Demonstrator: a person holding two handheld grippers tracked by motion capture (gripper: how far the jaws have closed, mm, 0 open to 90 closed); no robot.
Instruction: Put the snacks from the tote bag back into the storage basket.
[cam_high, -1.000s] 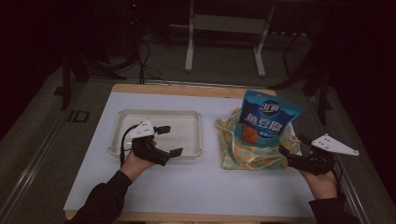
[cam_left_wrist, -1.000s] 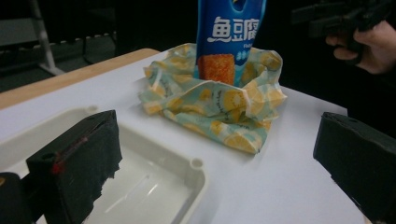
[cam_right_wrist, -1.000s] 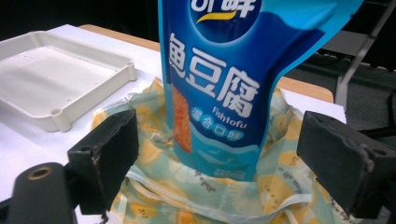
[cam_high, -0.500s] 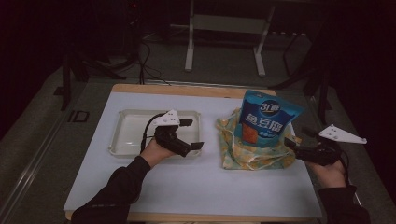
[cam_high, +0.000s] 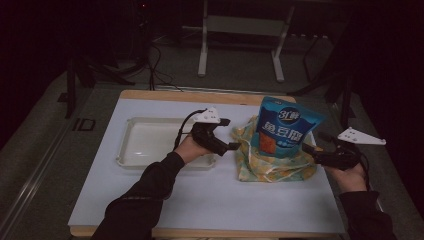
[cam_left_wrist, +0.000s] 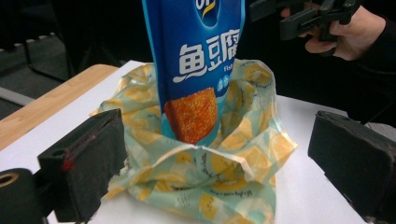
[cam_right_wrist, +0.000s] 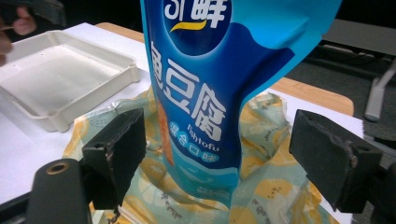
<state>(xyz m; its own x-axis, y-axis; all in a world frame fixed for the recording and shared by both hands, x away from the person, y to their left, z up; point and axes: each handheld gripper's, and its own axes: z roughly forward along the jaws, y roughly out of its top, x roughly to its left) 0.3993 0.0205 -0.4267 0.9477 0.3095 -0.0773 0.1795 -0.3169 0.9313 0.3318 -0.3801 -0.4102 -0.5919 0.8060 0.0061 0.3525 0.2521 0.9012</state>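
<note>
My left gripper sits just left of the blue pouch, jaws spread wide, nothing between the pads; the foam pads look rough and chipped. My right gripper is just right of the pouch; its jaws have just been closing a little but stand wide apart, gripping nothing. The pouch is glossy plastic, flat-sided, upright, its base sunk in a crumpled bag of thin crinkly film printed with lemon slices. The bag's mouth flares around the pouch. Left of the pouch, beyond my left gripper, lies a shallow white plastic tray, rectangular with rounded corners, on the white tabletop.
</note>
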